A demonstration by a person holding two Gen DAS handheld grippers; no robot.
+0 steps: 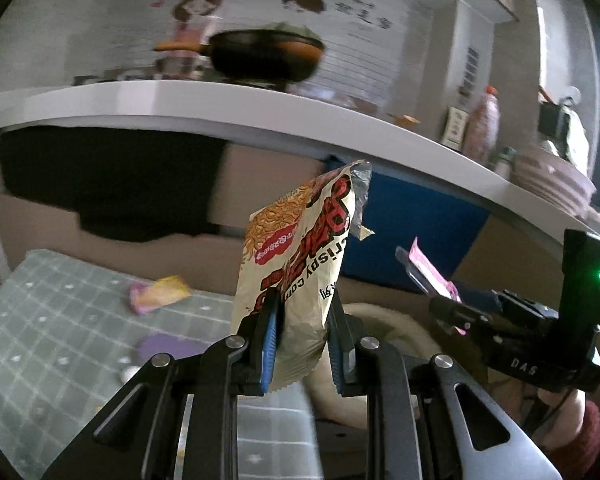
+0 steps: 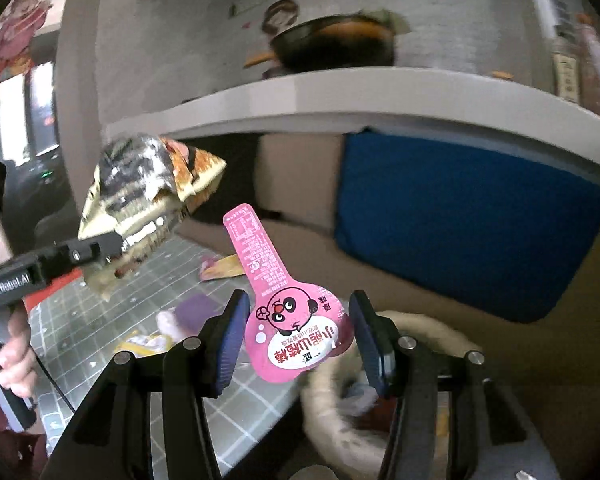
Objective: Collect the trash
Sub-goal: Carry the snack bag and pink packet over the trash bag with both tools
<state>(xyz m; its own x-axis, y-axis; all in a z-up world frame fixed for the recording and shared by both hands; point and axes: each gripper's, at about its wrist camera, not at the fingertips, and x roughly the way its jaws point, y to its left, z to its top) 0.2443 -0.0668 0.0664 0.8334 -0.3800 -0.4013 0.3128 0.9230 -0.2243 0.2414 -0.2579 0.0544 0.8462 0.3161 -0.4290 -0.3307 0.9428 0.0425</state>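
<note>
My left gripper (image 1: pixel 304 304) is shut on a cream noodle snack bag (image 1: pixel 300 240) that stands upright between its blue pads, lifted above the table. In the right wrist view the same bag (image 2: pixel 152 192) hangs crumpled from that gripper (image 2: pixel 116 240) at the left. My right gripper (image 2: pixel 299 300) is shut on a pink wrapper with a cartoon face (image 2: pixel 296 328), held across its width. The left wrist view shows this wrapper (image 1: pixel 428 268) edge-on in the right gripper (image 1: pixel 432 284). A round white basket (image 2: pixel 328 412) sits below both grippers with some trash inside.
A table with a green grid cloth (image 1: pixel 52 340) holds a yellow-pink wrapper (image 1: pixel 160 292) and a purple piece (image 2: pixel 196 312). Behind runs a white counter edge (image 1: pixel 220 100) with a black pan (image 1: pixel 268 56). A blue panel (image 2: pixel 460 220) stands under it. A hand (image 2: pixel 12 352) grips the left handle.
</note>
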